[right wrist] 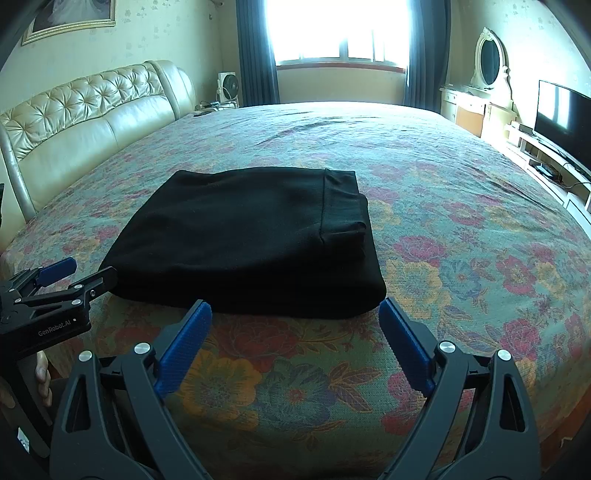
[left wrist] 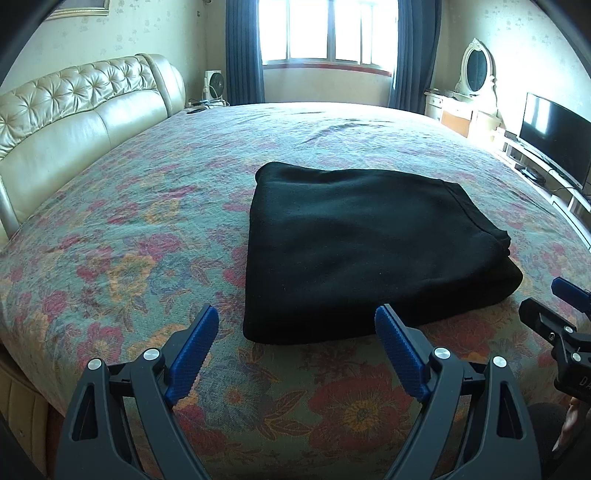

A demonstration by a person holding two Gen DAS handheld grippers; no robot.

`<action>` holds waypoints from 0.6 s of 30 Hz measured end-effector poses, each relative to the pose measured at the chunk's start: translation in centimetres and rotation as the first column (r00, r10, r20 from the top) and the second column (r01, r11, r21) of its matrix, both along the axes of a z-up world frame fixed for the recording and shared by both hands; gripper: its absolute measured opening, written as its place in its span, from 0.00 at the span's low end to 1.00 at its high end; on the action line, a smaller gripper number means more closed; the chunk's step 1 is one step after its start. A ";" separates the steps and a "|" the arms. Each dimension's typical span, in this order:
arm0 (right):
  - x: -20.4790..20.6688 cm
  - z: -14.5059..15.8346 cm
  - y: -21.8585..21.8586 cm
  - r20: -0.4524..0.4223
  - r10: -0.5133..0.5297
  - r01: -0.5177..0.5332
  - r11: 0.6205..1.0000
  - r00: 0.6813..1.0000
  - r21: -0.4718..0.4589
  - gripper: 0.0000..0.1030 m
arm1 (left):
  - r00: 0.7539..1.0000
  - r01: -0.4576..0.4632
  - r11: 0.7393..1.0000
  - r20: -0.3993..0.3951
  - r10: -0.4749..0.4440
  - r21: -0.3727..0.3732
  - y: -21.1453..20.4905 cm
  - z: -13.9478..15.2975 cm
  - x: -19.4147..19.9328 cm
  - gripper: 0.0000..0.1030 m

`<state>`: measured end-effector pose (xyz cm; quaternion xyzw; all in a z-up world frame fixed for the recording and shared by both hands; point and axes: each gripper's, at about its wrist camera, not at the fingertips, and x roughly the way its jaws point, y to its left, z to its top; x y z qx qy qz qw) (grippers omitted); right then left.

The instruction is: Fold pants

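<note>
Black pants lie folded in a compact rectangle on the floral bedspread; they also show in the right wrist view, with the waistband on the right side of the stack. My left gripper is open and empty, just in front of the stack's near left corner. My right gripper is open and empty, just in front of the stack's near right edge. Each gripper shows in the other's view: the right gripper at the right edge, the left gripper at the left edge.
A cream tufted headboard runs along the left. A window with blue curtains is at the far end. A dresser with mirror and a TV stand on the right. A small fan stands by the headboard.
</note>
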<state>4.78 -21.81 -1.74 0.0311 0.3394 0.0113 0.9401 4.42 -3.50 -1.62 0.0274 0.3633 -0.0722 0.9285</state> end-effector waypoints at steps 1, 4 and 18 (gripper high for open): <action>0.0 0.0 0.0 0.000 -0.001 0.001 1.000 1.000 0.001 0.90 | 1.000 0.011 1.000 -0.005 -0.011 -0.014 0.1 0.0 0.0 0.83; 0.0 0.0 0.0 0.000 0.000 0.000 1.000 1.000 0.000 0.90 | 1.000 0.020 0.999 -0.008 -0.020 -0.034 0.3 -0.1 0.1 0.83; -0.2 0.0 0.7 0.001 0.008 -0.008 1.000 1.000 -0.010 0.90 | 0.989 0.116 0.993 0.091 -0.119 0.031 -1.5 0.9 -1.3 0.88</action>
